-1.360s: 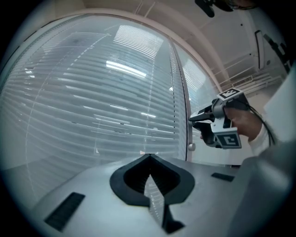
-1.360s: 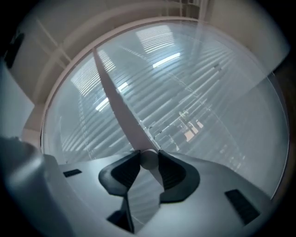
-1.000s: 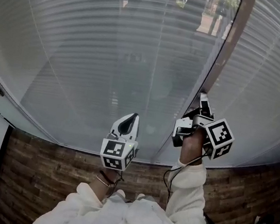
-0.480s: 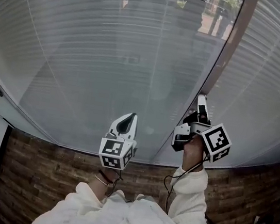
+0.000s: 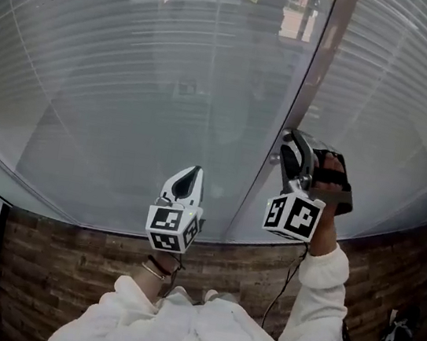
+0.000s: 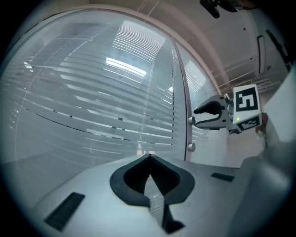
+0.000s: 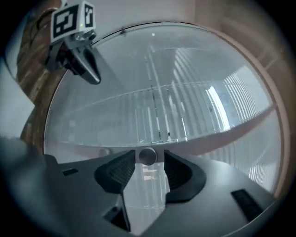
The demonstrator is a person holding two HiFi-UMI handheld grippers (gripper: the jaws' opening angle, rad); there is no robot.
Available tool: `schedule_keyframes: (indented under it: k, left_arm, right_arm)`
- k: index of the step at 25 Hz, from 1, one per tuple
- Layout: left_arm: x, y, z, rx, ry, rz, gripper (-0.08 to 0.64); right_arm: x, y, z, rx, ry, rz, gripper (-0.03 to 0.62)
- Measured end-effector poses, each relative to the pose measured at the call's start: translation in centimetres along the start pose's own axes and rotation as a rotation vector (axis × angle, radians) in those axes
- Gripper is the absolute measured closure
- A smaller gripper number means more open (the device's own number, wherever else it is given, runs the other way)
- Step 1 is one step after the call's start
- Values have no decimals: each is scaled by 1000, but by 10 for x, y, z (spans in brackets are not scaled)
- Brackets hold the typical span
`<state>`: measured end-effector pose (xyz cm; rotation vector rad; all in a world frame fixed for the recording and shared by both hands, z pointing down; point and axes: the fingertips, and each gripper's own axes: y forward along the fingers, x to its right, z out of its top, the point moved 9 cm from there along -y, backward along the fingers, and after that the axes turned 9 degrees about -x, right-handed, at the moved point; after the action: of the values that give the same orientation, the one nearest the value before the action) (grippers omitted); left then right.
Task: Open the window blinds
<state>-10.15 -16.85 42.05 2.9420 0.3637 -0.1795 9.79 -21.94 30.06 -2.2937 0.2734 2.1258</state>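
Grey blinds point(image 5: 157, 70), right gripper point(image 5: 289, 142) just opened round one knob point(image 7: 147, 156)

**A:** what's the palette like on your feed?

**B:** pretty washed out on my end. The blinds point(image 5: 148, 76) are pale grey-white, thin horizontal stripes all over. The post point(image 5: 308, 92) between the panes is a dull pinkish brown, and the wall point(image 5: 64, 263) under the glass is brown brick pattern. My left gripper point(image 5: 194, 172) and right gripper point(image 5: 289, 141) are light grey with black pads point(image 6: 132, 178). The left cube point(image 5: 169, 229) and right cube point(image 5: 292, 216) have black-and-white squares. Sleeve point(image 5: 316, 292) is white.

**A:** so brick's the only real colour?

**B:** basically — yeah.
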Motion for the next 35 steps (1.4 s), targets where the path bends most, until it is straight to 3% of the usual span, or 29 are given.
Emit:
schedule_keyframes:
  k: [3, 6, 9, 16, 19, 30, 35]
  left_arm:
    - [2, -1, 0, 6, 0, -5, 558]
    - [-2, -3, -1, 6, -10, 7, 558]
    - [-9, -6, -2, 5, -16, 27, 558]
    - [-11, -3, -4, 0, -23, 32, 558]
    - [-5, 0, -4, 0, -9, 16, 558]
    - [-6, 0, -1, 7, -5, 14, 558]
    - [-9, -3, -2, 3, -6, 17, 558]
  right_arm:
    - [-3, 7, 7, -15, -171, 29, 393]
    - [-8, 17, 7, -72, -262, 29, 394]
    - [-7, 18, 6, -103, -291, -4, 453]
    - [-6, 18, 11, -96, -282, -17, 453]
    - [-7, 20, 10, -106, -187, -12, 457]
    - [6, 20, 7, -60, 385, 95, 457]
    - [11, 20, 3, -36, 557, 140, 459]
